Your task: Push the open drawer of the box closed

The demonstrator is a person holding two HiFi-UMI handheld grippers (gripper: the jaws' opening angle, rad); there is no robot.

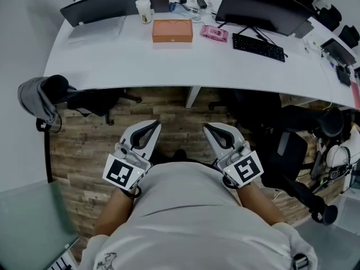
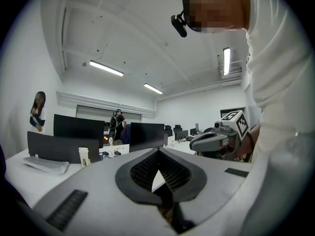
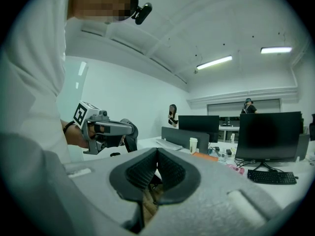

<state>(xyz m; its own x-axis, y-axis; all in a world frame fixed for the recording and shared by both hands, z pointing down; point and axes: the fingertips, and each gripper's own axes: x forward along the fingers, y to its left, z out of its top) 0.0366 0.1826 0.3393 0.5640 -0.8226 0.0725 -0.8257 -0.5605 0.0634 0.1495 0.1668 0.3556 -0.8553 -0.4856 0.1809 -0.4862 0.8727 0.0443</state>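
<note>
1. Your left claw [image 1: 154,126] is closed, tips together with nothing in it, and held close to your body over the wooden floor [image 1: 84,145].
2. Your right claw [image 1: 208,127] is likewise closed and empty.
3. The box [image 1: 172,30] sits near the worktop's [image 1: 140,61] far edge, between a cup [image 1: 144,10] and a pink item [image 1: 214,34], well apart from both claws.

Standing back from the white desk [image 1: 169,66], the person holds both grippers low and near the waist. The left gripper [image 1: 152,128] and right gripper [image 1: 210,129] point toward the desk's near edge, tips angled slightly inward, jaws pressed together on nothing. Bare forearms [image 1: 115,210] trail back, away from the desk.
</note>
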